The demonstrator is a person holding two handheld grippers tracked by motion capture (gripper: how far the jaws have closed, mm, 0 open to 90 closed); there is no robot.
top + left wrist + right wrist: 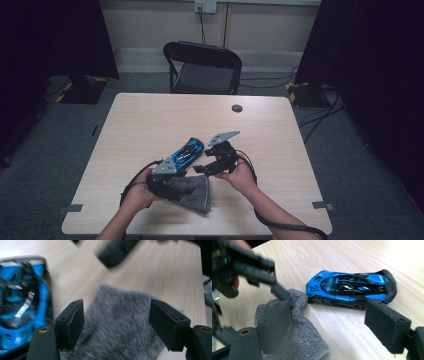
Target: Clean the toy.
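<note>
A blue and black toy sports car [187,151] stands on the wooden table [150,120], just beyond a grey knitted cloth [196,192]. My left gripper [172,186] is over the cloth's left part. Its own view shows the jaws open, with the cloth [117,322] lying below and between them and the car [20,302] blurred at the left. My right gripper [204,170] hovers open to the right of the car. In the right gripper view, the car [352,290] lies ahead, the cloth [297,335] spreads at lower left, and the left gripper [279,292] reaches onto the cloth's edge.
A black folding chair [205,67] stands behind the table's far edge. A small dark round disc [237,108] sits near the far right of the tabletop. Cables trail from both grippers toward the near edge. Dark curtains flank the room.
</note>
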